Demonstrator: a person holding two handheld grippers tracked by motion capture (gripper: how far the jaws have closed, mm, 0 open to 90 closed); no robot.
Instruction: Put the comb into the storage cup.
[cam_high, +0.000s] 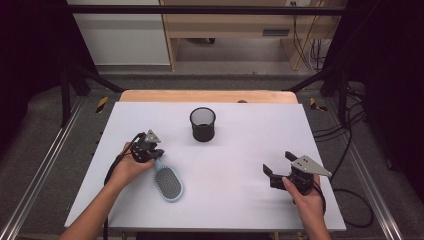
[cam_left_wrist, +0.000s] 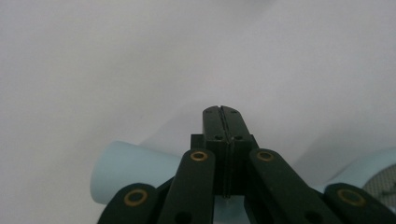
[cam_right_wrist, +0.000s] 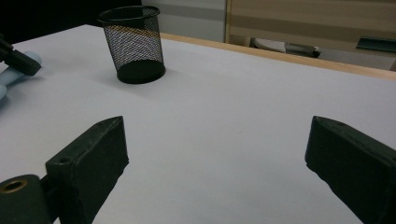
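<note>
Left hand-held gripper (cam_high: 156, 154) clenched over one blue hairbrush (cam_high: 168, 183) handle, right hand-held gripper (cam_high: 278, 163) released, one mesh cup (cam_high: 202, 124).

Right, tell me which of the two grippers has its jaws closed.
The left gripper, over the blue hairbrush handle; its jaws meet, while the right gripper stands wide open.

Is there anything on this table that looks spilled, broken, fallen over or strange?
Nothing stands out. The black mesh cup stands upright and looks empty. The light blue hairbrush lies flat on the white table, its handle under the shut left claw. The right claw is open, holding nothing.
</note>
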